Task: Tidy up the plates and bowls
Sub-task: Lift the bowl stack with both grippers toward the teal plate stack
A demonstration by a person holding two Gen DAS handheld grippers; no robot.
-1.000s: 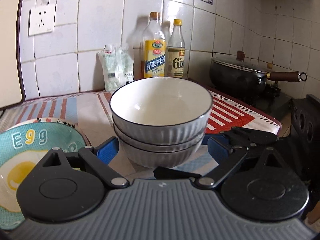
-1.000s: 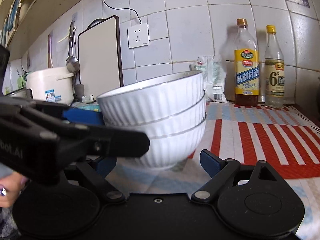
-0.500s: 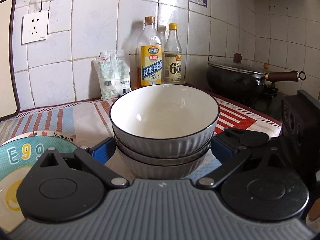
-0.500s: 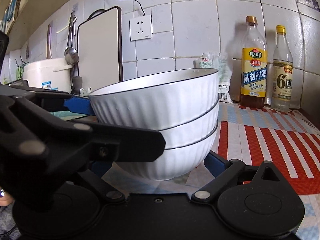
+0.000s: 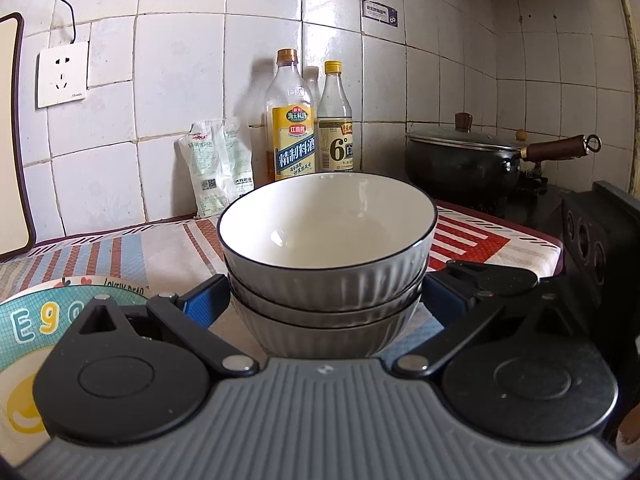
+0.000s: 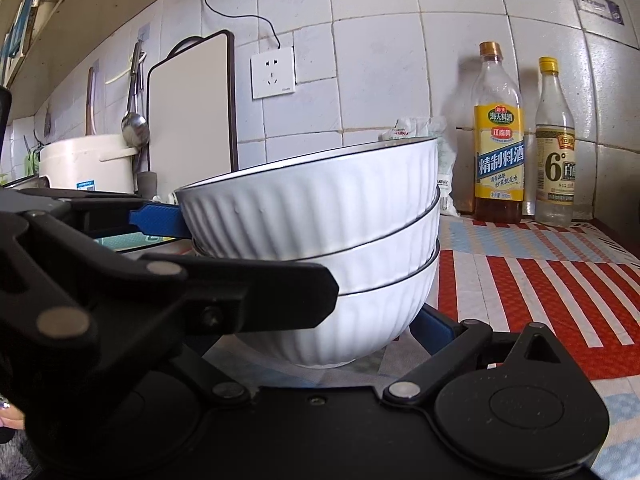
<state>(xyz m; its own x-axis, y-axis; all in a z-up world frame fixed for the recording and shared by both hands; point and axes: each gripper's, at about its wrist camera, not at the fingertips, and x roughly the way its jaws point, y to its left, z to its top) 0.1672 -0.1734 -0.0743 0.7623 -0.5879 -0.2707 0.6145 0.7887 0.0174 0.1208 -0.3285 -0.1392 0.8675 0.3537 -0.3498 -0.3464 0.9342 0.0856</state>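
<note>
A stack of three white ribbed bowls with dark rims (image 5: 326,272) fills the middle of both views (image 6: 320,240). My left gripper (image 5: 320,300) has its blue pads against both sides of the stack, shut on it. My right gripper (image 6: 320,328) straddles the bottom bowl from another side; its right pad (image 6: 432,328) touches the bowl, its left pad is hidden behind the left gripper's arm. The stack seems just above the cloth. A teal egg-print plate (image 5: 36,320) lies at the left.
Two bottles (image 5: 292,120) and a white packet (image 5: 218,168) stand at the tiled wall. A black lidded pan (image 5: 464,160) sits on the stove at right. A cutting board (image 6: 192,104), a socket (image 6: 274,72) and a white cooker (image 6: 86,164) are at the left.
Both grippers have moved in closer around the bowl stack, which now looms larger. The stack has risen and tilted a little. The egg plate has slid out toward the left edge.
</note>
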